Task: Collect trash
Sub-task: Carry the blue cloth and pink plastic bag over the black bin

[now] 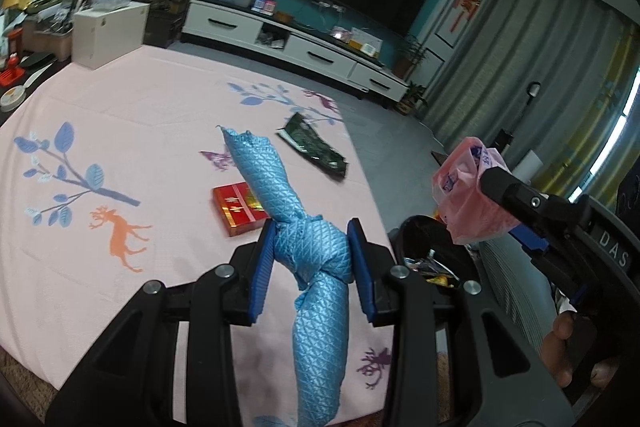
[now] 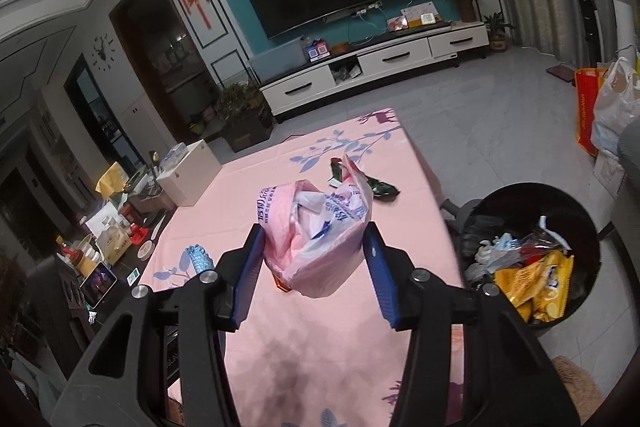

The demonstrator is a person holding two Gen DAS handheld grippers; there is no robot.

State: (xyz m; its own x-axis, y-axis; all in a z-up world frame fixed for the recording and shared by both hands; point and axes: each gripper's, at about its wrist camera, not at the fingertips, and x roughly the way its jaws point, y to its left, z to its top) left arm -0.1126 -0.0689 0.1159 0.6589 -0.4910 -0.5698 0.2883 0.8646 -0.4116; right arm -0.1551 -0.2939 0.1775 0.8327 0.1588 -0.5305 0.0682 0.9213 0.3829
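Carried trash binward: left claw (image 1: 311, 259) clenched on knotted blue cloth (image 1: 308, 247), right claw (image 2: 316, 267) on pink bag (image 2: 320, 227); next needed release over bin (image 2: 532, 251).

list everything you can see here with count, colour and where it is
knotted cloth: 1, light blue, between the left gripper's pads
plastic bag: 1, pink, between the right gripper's pads
wrapper: 1, dark green, on the pink tablecloth
box: 1, red, on the cloth behind the blue knot
trash bin: 1, black, on the floor beside the table, holding yellow wrappers
left gripper: 1, black, blue pads
right gripper: 1, black, blue pads
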